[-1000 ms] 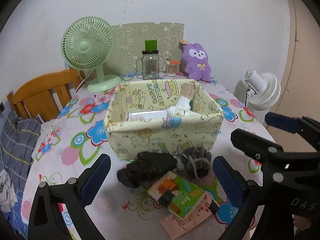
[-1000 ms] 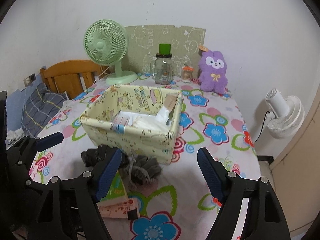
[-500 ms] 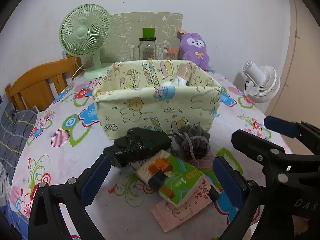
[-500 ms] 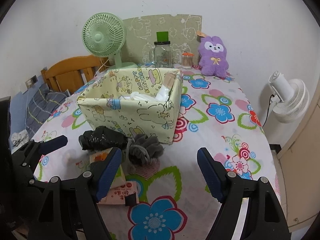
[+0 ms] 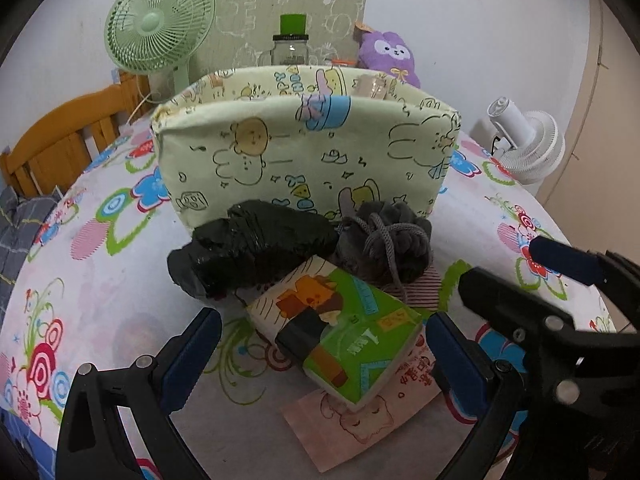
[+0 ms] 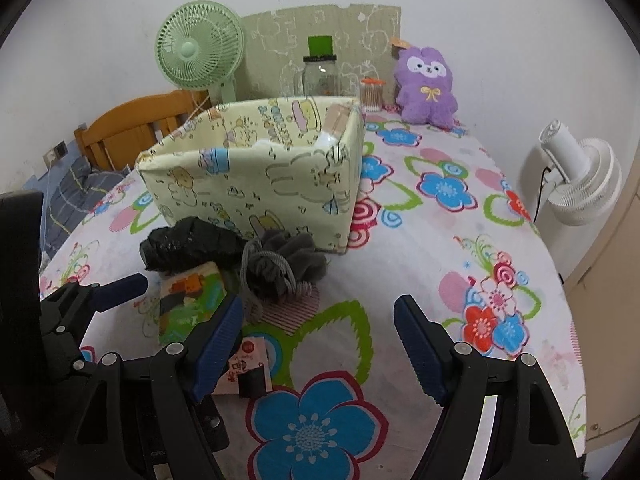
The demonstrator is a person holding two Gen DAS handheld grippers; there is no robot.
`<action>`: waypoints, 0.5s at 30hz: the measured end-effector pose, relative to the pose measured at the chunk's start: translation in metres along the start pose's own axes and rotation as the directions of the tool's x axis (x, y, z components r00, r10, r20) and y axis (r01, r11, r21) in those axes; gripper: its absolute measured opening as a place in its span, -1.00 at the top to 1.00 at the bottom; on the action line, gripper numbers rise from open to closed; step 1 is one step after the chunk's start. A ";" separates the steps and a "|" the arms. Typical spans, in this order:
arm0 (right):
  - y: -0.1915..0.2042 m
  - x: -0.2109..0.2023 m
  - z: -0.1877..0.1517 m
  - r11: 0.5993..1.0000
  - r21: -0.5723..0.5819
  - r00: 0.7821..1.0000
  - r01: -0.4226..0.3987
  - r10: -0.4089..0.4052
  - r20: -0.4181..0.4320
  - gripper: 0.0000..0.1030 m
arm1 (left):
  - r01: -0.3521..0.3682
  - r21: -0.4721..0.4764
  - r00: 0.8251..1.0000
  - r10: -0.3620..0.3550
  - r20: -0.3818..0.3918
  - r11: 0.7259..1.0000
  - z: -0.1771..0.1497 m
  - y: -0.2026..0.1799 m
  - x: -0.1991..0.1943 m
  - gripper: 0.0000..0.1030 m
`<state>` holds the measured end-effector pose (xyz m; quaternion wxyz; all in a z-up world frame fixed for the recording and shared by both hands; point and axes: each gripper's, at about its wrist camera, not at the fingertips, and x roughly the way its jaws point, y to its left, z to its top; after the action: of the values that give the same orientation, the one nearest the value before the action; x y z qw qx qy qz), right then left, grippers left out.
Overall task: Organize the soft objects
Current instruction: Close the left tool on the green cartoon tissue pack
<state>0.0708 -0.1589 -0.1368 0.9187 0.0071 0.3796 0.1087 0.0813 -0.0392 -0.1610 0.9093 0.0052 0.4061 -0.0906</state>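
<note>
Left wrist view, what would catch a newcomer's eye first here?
The pale yellow cartoon-print fabric bin fills the middle of the flowered tablecloth. In front of it lie a black crinkly bundle, a grey bath pouf and a green tissue pack, between the left tool's open fingers.

In front of me a pale yellow cartoon-print fabric box (image 5: 304, 152) stands upright on the table; against its near wall lie a crumpled black bundle (image 5: 252, 248) and, touching it, a grey drawstring pouch (image 5: 384, 240)
</note>
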 end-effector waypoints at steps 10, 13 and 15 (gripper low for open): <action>0.000 0.018 -0.001 1.000 0.021 0.999 -0.013 0.014 -0.041 -0.49 | 0.029 -0.010 0.999 -0.029 -0.042 1.000 0.000 0.003 0.014 -0.74; 0.003 0.023 0.002 1.000 0.018 0.999 -0.023 0.024 -0.045 -0.49 | 0.038 0.001 0.999 -0.038 -0.036 0.999 0.000 0.003 0.013 -0.70; 0.004 0.025 0.003 0.999 0.019 0.998 -0.030 0.031 -0.046 -0.49 | 0.043 0.003 0.998 -0.043 -0.035 0.999 0.000 0.003 0.012 -0.69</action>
<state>0.0896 -0.1492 -0.1514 0.9078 0.0188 0.4017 0.1195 0.0898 -0.0378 -0.1702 0.8999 -0.0002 0.4217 -0.1109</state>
